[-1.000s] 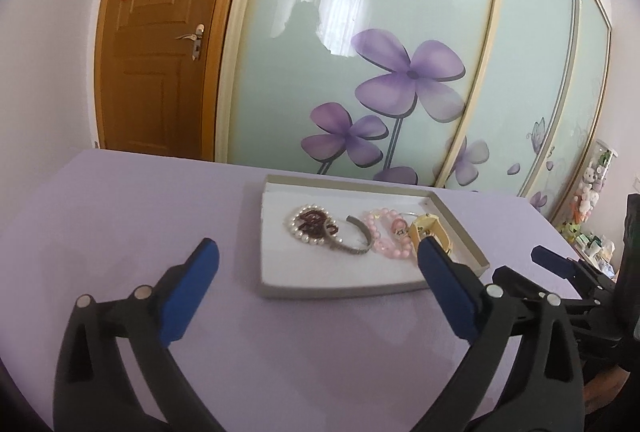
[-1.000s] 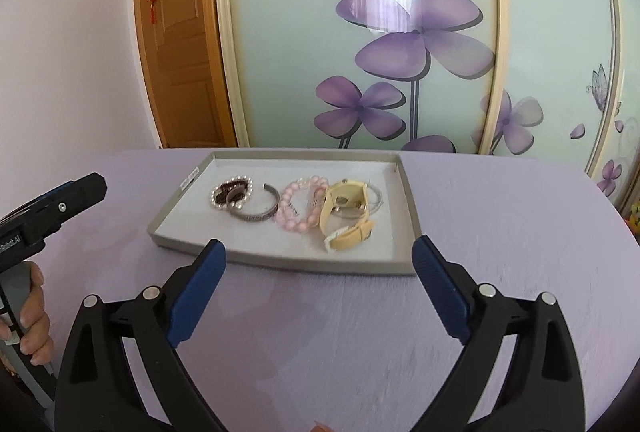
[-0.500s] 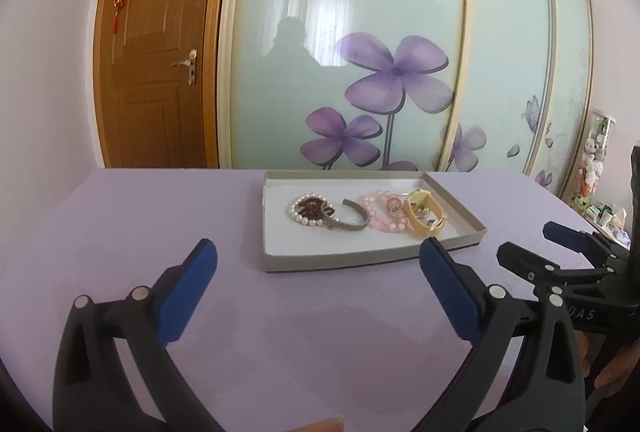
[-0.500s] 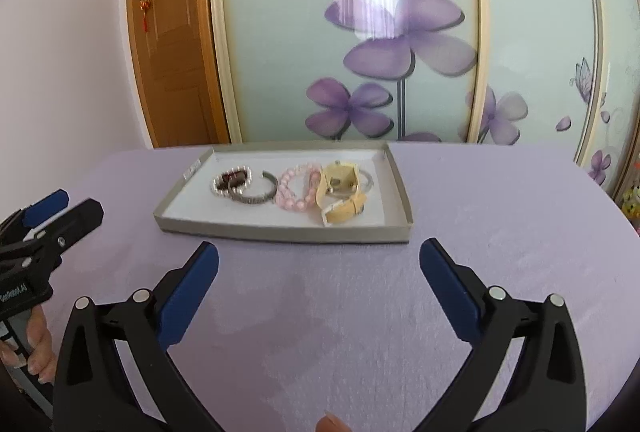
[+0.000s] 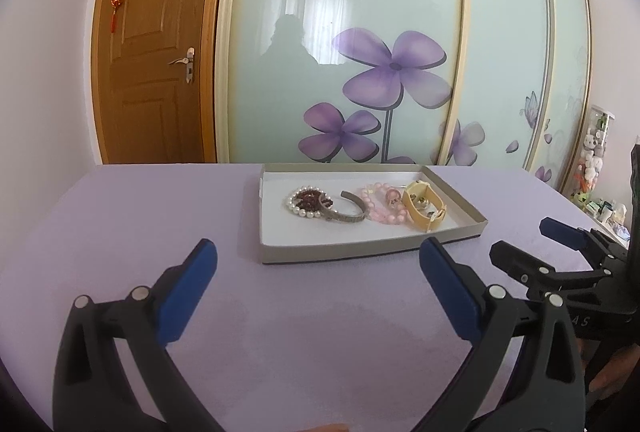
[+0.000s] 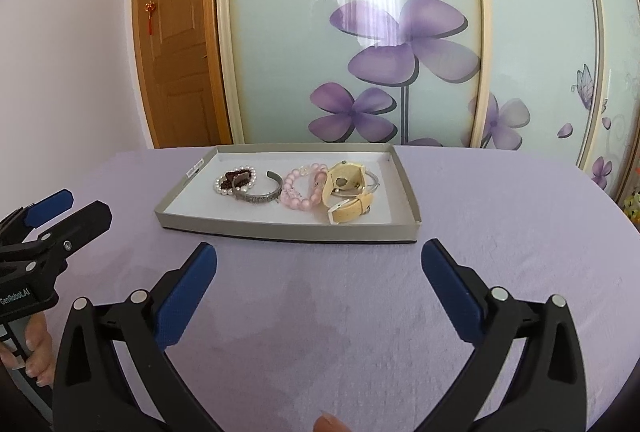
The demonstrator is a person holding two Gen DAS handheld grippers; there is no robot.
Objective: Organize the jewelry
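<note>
A shallow grey tray with a white floor lies on the lilac tablecloth. In it, left to right, lie a pearl bracelet with dark red beads, a silver cuff, a pink bead bracelet and a cream-strap watch. My left gripper is open and empty, short of the tray's near wall. My right gripper is open and empty, also short of the tray.
The lilac table ends at a wall of glass sliding doors with purple flowers and a wooden door. Small toys stand on a shelf at far right. Each gripper shows at the edge of the other's view.
Both grippers have tilted and drawn back a little, so the tray sits level and slightly farther off. The jewelry has not moved. Both grippers stay open.
</note>
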